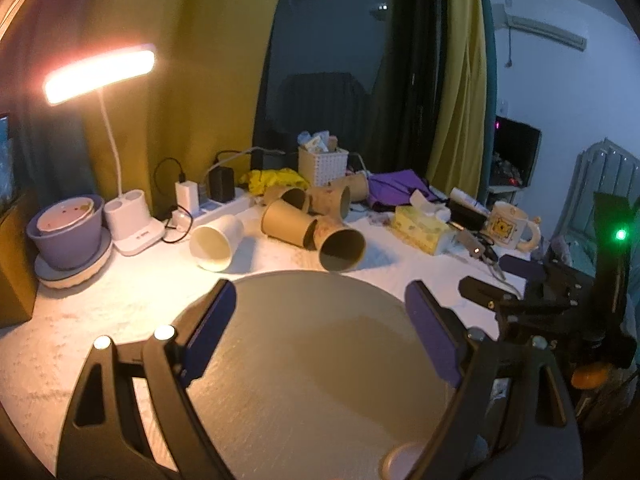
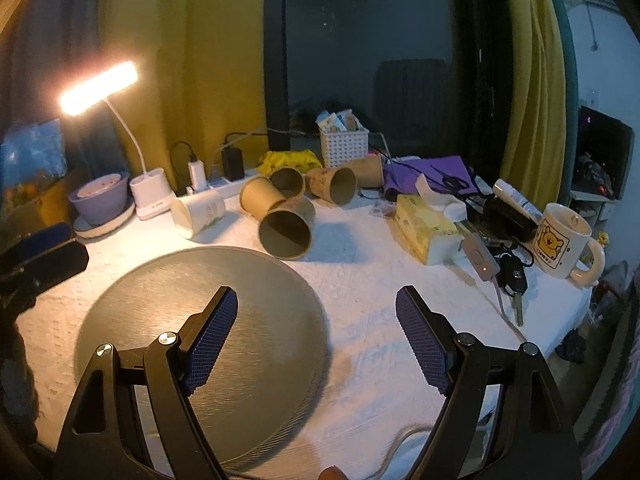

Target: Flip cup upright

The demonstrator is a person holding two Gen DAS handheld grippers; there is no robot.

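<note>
Both claws, left claw [image 1: 320, 320] and right claw [image 2: 316, 328], spread wide, empty, above grey disc [image 2: 208, 320]; approach step; next, reaching toward nearest toppled brown cup [image 2: 286, 230].

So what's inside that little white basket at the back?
The white basket holds a few upright packets and small tubes that stick out over its rim. Its walls cover whatever lies lower down, and the labels are too small to read.

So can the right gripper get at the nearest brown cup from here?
Probably yes: the right gripper is open, the brown cup lies on its side straight ahead, and only the flat grey disc lies between.
</note>
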